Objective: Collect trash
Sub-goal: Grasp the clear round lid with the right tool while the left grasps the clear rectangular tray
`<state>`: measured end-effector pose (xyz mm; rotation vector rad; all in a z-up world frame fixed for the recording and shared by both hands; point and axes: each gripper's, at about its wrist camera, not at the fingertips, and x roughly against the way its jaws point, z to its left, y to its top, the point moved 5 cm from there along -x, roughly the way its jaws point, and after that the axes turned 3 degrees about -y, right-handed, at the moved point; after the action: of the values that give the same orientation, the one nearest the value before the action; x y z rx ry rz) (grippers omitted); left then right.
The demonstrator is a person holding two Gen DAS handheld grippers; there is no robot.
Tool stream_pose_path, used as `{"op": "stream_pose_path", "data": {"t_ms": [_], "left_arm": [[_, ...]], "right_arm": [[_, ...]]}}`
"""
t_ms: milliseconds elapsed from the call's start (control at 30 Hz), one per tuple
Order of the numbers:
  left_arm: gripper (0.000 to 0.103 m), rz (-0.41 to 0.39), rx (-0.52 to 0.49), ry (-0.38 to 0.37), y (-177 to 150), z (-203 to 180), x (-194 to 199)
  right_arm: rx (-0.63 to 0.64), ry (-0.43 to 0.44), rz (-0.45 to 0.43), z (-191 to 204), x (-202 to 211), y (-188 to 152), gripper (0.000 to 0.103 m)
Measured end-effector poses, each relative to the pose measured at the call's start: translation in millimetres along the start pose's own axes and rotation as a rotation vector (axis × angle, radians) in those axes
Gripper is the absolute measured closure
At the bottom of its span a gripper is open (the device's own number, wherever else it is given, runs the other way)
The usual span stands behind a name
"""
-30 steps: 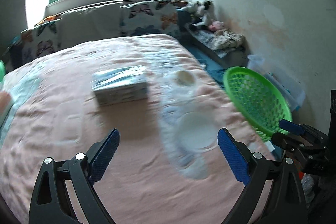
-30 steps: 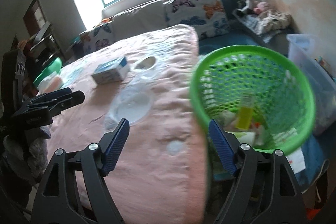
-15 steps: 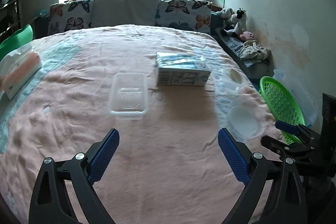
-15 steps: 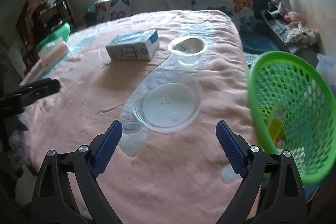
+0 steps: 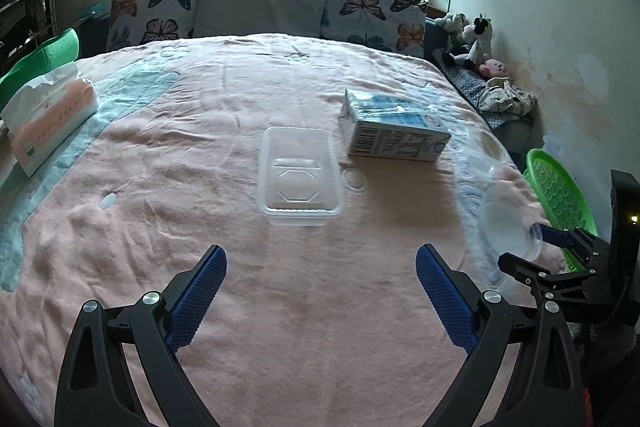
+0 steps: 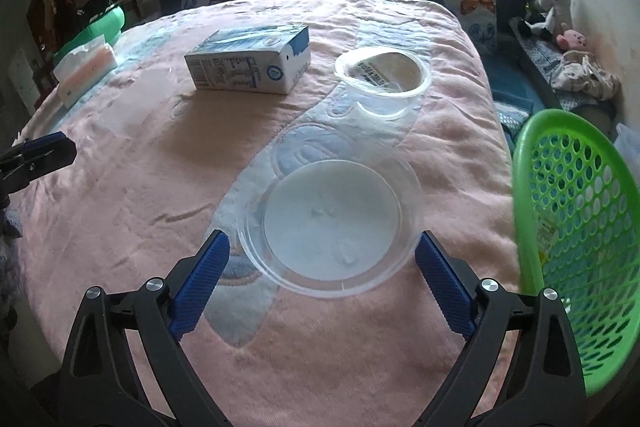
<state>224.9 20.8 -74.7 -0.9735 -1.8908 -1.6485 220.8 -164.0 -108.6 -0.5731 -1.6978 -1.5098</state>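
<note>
Right gripper (image 6: 320, 259) above the pink bedspread (image 6: 120, 195), jaws opening, the round clear lid (image 6: 330, 223) lying between them, untouched. Left gripper (image 5: 320, 271) spread wide and empty, short of the rectangular clear container (image 5: 298, 175). Milk carton (image 6: 250, 61) beside the clear cup (image 6: 382, 77); green basket (image 6: 576, 227) at the bed's right edge.

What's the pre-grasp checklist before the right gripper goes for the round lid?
1. Right gripper empty, jaws opening: ok.
2. Round clear lid centred ahead of the fingers: ok.
3. Pads touching the lid: cannot tell, they flank its near rim.
4. Green basket beside the bed, mouth unblocked: ok.
5. Left gripper empty and apart from the lid: ok.
6. Milk carton and clear bowl clear of the lid: ok.
</note>
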Motion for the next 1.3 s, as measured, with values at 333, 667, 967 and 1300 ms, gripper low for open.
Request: {"op": "stream_pose_path", "data": {"t_ms": [333, 667, 967, 1300], "left_arm": [[0.009, 0.037, -0.016, 0.061, 20.5, 10.1, -32.7], [0.009, 0.071, -0.053, 0.114, 39.2, 11.6, -64.4], [0.031, 0.096, -0.02, 0.102, 42.3, 19.3, -78.2], [0.046, 0.071, 0.004, 0.078, 36.4, 17.7, -64.4]], "right_arm": [[0.021, -0.026, 0.0, 2.2, -5.2, 2.6, 0.014], [-0.031, 0.025, -0.035, -2.8, 11.3, 6.0, 0.014], [-0.076, 0.047, -0.072, -10.7, 33.0, 4.0, 0.015], [-0.103, 0.053, -0.092, -15.1, 46.5, -3.0, 0.015]]}}
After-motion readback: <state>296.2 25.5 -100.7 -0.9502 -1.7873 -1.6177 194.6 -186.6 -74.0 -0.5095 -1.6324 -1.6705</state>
